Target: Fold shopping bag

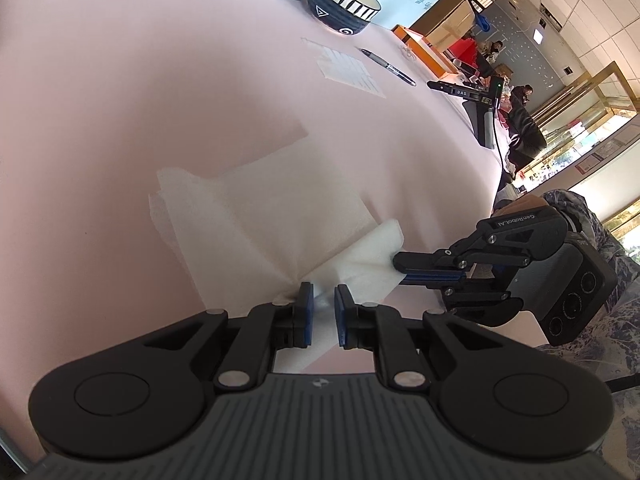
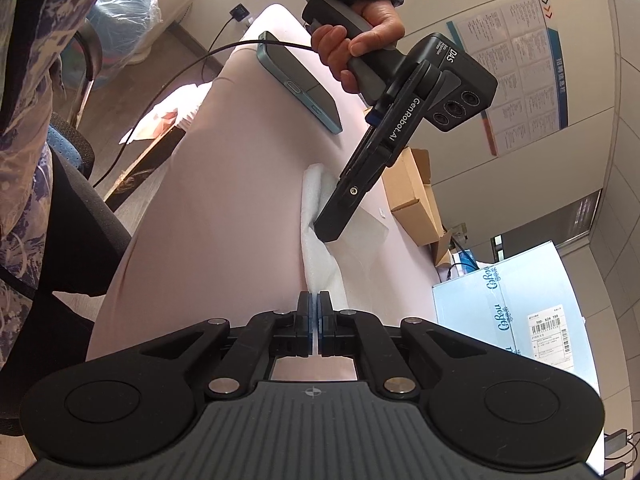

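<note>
Both claws clamp the bag (image 1: 256, 216): left claw (image 1: 322, 304) lower centre, right claw (image 1: 394, 260) just right, probably same edge.

White shopping bag (image 1: 280, 216) on pink table (image 1: 160, 100); black bowl (image 1: 344, 4) bears white stripes.

Two grippers, left gripper (image 1: 323, 304) and right gripper (image 2: 313, 311), over one white shopping bag (image 1: 280, 224); beyond the bag one bowl (image 1: 344, 2), one pen (image 1: 388, 67), one paper sheet (image 1: 352, 71); one phone (image 2: 300, 80)
</note>
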Motion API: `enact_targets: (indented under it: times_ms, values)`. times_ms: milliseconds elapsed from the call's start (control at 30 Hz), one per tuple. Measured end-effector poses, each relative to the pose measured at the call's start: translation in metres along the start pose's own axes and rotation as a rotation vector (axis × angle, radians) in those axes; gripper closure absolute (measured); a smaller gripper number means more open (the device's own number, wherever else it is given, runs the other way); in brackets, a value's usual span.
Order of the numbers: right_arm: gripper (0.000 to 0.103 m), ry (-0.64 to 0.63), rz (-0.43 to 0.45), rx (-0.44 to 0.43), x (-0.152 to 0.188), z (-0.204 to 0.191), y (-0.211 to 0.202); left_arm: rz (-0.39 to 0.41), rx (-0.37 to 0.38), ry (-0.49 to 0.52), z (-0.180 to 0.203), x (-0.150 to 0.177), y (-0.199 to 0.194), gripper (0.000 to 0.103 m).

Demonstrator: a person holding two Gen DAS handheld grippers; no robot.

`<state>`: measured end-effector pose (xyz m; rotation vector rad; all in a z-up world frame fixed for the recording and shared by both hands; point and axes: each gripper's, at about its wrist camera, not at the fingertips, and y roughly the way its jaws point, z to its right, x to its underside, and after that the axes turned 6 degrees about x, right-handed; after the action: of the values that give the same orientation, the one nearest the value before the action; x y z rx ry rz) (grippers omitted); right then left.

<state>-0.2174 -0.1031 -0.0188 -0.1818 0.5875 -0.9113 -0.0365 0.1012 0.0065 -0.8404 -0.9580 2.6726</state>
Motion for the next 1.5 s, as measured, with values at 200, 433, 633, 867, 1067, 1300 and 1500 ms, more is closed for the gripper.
enact_targets:
  times_ms: [200, 433, 633, 867, 1067, 1300, 1500]
  values:
    - [0.101, 0.019, 0.012, -0.007, 0.004, -0.005, 0.000, -0.033, -0.017, 0.014, 0.008, 0.000, 0.003, 0.092]
    - [0.101, 0.218, 0.077, -0.062, 0.023, 0.010, 0.000, -0.045, -0.015, -0.055, 0.004, -0.003, 0.004, 0.092]
    - [0.101, 0.316, 0.154, -0.150, 0.043, 0.027, 0.003, -0.066, -0.107, -0.160, 0.014, -0.010, 0.009, 0.092]
    - [0.101, 0.540, 0.137, -0.307, 0.056, 0.058, 0.013, -0.131, -0.284, -0.224, 0.037, -0.025, 0.021, 0.092]
    - [0.101, 0.637, 0.130, -0.358, 0.062, 0.067, 0.017, -0.175, -0.431, -0.196, 0.066, -0.033, 0.036, 0.081]
    - [0.101, 0.609, 0.129, -0.335, 0.059, 0.062, 0.014, -0.211, -0.433, -0.117, 0.085, -0.032, 0.049, 0.048]
    - [0.101, 0.607, 0.130, -0.330, 0.062, 0.063, 0.018, -0.167, -0.400, -0.169, 0.079, -0.028, 0.037, 0.048]
